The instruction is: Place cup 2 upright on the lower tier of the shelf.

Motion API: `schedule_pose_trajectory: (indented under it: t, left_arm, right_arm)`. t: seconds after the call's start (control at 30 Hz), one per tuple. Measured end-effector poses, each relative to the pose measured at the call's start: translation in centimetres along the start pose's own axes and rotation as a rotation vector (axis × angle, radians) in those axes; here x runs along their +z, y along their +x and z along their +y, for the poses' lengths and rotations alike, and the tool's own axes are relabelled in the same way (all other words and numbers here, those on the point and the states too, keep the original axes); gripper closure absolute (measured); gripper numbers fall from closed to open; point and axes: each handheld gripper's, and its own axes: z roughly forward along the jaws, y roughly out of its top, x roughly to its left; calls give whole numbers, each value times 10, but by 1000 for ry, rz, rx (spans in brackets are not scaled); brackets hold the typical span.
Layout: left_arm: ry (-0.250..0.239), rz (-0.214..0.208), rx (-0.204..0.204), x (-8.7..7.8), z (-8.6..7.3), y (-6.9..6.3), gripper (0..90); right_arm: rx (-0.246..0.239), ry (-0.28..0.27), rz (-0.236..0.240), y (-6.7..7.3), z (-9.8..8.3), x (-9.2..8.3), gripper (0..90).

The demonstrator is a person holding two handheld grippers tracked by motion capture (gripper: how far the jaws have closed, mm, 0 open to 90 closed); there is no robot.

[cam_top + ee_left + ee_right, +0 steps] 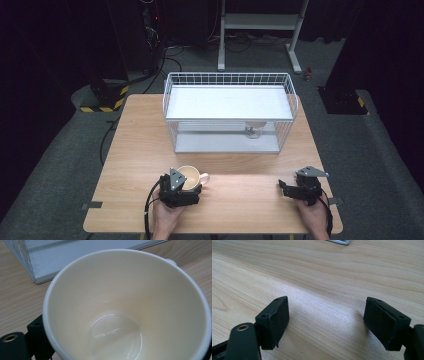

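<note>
Fingers of left gripper (186, 188) straddle the cream mug (191, 176) at the table's (135, 150) near edge — contact unclear; right gripper (292, 190) spread wide, empty, over bare wood.

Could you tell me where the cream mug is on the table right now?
In the high view the cream mug stands near the table's front edge, left of centre, at the left gripper, in front of the wire basket.

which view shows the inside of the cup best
The left gripper view: the cream cup is seen close up, empty down to its glossy bottom. The high view shows the cup small at the left gripper, handle to the right.
</note>
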Motion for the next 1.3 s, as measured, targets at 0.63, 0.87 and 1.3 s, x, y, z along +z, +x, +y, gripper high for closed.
schedule_pose_trajectory:
  t: [0.63, 0.87, 1.3]
  left_arm:
    - [2, -9, -8, -3, 3, 3, 88]
    - [-16, -13, -9, -4, 14, 1, 88]
    - [-16, -34, -3, 6, 38, -1, 89]
  right_arm:
    - [-4, -1, -1, 0, 0, 0, 208]
    - [0, 0, -1, 0, 0, 0, 208]
    - [-2, -1, -1, 0, 0, 0, 208]
